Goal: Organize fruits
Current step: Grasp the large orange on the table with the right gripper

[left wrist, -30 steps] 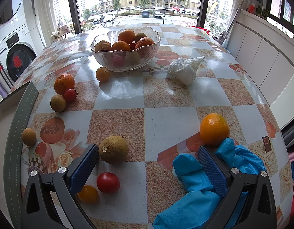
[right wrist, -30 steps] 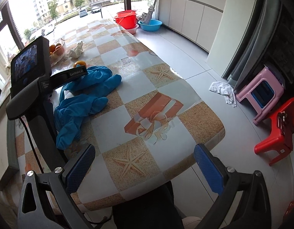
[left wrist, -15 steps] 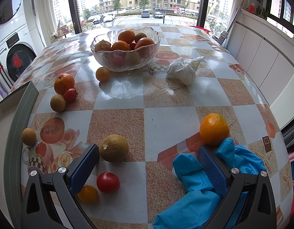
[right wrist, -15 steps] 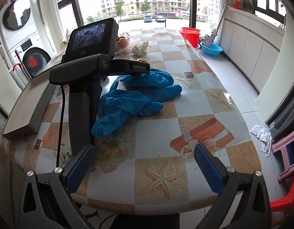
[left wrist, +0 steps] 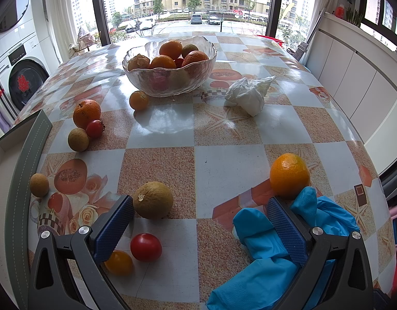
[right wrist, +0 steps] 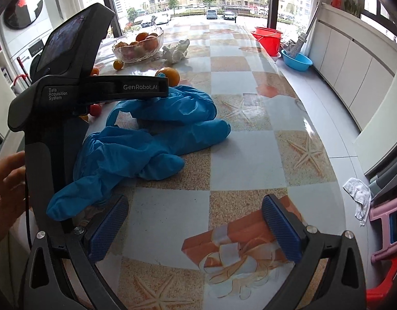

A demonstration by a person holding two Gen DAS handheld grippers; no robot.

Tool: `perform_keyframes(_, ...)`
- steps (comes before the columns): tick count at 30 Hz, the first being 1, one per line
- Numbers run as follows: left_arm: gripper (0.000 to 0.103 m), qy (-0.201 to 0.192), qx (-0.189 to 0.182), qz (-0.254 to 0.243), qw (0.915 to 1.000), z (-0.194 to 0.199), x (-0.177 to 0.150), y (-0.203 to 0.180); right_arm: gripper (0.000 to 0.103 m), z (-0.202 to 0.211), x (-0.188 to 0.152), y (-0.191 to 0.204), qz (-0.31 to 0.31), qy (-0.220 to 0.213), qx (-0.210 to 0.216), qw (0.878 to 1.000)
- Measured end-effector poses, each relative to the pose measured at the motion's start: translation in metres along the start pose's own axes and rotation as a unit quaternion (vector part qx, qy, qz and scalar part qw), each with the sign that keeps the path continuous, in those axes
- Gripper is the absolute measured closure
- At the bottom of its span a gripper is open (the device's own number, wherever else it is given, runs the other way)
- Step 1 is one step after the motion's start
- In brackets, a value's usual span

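Observation:
A glass bowl [left wrist: 169, 77] with several oranges and other fruit stands at the far middle of the table; it also shows in the right wrist view [right wrist: 139, 47]. Loose fruit lies around: an orange [left wrist: 289, 175], a brown round fruit [left wrist: 153, 199], a red tomato [left wrist: 145, 247], a small yellow fruit [left wrist: 119, 262], a small orange [left wrist: 138, 100], a big orange [left wrist: 86, 113]. My left gripper [left wrist: 199, 226] is open and empty, low over the table's near edge. My right gripper [right wrist: 194, 228] is open and empty over the table's near right corner.
Blue rubber gloves [left wrist: 270, 253] lie by the left gripper's right finger, also in the right wrist view [right wrist: 147, 144]. A crumpled white tissue [left wrist: 250, 94] lies right of the bowl. A grey-edged box [left wrist: 20, 180] sits at the left. The left gripper's body [right wrist: 69, 98] stands left of my right gripper.
The right gripper has swung left from the floor side to face along the table toward the bowl. The left gripper has not moved.

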State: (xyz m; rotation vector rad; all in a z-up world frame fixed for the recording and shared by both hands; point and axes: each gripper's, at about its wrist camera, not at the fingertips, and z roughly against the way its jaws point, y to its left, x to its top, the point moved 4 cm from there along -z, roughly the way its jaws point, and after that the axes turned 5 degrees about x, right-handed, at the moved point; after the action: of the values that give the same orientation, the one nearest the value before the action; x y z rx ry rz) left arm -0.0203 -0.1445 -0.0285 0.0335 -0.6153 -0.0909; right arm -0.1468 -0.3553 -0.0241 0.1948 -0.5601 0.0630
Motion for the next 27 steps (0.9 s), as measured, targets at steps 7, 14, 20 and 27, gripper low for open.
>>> perform_keyframes(7,0.000,0.001,0.001,0.000,1.0000,0.000,0.000,0.000,0.000,-0.005,0.005,0.000,0.024,0.010,-0.002,1.000)
perform_keyframes(14,0.000,-0.065,0.003,-0.015,0.9978,0.041,0.008,0.022,0.000,-0.003,0.014,0.018,0.054,0.002,-0.006,0.999)
perform_keyframes(20,0.000,-0.058,-0.052,-0.027,0.9966,0.056,-0.013,0.070,0.000,0.013,0.051,-0.005,0.001,-0.025,0.000,1.000)
perform_keyframes(27,0.000,-0.016,-0.033,-0.054,0.9979,0.031,-0.037,0.099,0.000,0.001,0.105,0.000,-0.024,-0.020,0.033,0.999)
